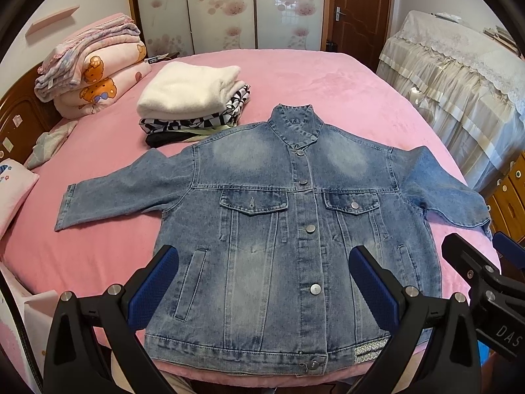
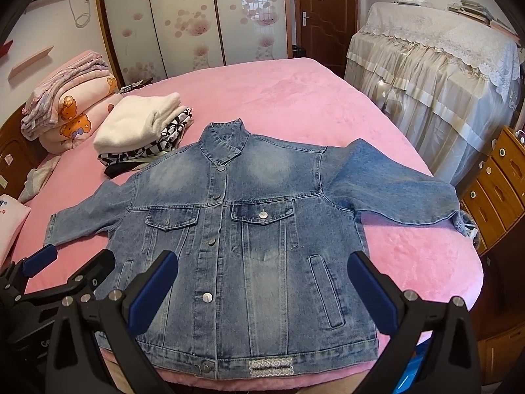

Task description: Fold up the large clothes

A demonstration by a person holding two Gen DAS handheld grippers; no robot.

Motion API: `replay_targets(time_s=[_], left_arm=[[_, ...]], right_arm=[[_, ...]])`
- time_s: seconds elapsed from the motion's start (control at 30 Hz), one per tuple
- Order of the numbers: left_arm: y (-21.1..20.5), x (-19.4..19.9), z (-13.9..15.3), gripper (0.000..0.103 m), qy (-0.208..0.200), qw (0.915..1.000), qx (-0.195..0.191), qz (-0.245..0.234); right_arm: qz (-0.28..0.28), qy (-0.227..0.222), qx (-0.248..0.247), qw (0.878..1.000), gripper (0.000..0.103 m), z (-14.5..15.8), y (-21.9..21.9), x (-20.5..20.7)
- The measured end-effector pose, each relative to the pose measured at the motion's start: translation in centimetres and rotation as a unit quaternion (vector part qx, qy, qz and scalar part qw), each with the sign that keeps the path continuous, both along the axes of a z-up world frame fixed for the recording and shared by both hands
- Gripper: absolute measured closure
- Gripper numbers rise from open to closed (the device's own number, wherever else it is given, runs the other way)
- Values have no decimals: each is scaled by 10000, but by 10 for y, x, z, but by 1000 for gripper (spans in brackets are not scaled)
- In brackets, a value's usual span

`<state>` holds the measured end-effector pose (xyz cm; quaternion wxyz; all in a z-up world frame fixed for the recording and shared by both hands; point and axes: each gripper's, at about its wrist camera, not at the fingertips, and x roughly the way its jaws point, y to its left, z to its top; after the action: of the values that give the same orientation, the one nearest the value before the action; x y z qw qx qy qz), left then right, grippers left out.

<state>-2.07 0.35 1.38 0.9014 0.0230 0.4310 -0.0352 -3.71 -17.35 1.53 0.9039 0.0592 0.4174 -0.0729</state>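
A blue denim jacket [image 1: 272, 216] [image 2: 249, 226] lies flat and buttoned, front up, on the pink bed, collar away from me and both sleeves spread out to the sides. Its hem reaches the bed's near edge. My left gripper [image 1: 262, 262] hovers open above the jacket's lower front, nothing between its blue pads. My right gripper [image 2: 262, 262] is open too, above the lower hem. Each gripper shows in the other's view: the right gripper [image 1: 485, 262] at the jacket's right, the left gripper [image 2: 69, 262] at its left.
A stack of folded clothes [image 1: 193, 101] [image 2: 144, 128] with a white fleece on top sits behind the jacket's left shoulder. Folded quilts [image 1: 92, 75] lie by the headboard. A lace-covered piece of furniture [image 2: 436, 75] and wooden drawers [image 2: 502, 177] stand right of the bed [image 1: 328, 82].
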Motion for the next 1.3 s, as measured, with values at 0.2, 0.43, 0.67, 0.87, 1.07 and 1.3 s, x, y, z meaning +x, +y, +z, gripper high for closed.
replay_targets(time_s=[0.2,0.43,0.67,0.87,1.07,1.3], left_arm=[[-1,-2,1,0,18,10000,54,8],[1,-2,2,0,22,10000,72,14],[4,-3,3,0,30,10000,47,44],[5,-1,5,0,27,10000,58,69],[2,-1,4,0,51,9999,58,65],[-6,2,3,0,41,9999,124,34]], right_arm=[[25,5,-1,10000,0,-1,0,-3],[30,32,-21,10000,0,-4,0,-5],[54,62,-52,10000,0,-6,2,-6],[97,45,-60,9999,0,-6,3,-6],[112,16,-33,9999,0,-5,3,-7],[162,-34,-21,9999,0,-5,-3,-5]])
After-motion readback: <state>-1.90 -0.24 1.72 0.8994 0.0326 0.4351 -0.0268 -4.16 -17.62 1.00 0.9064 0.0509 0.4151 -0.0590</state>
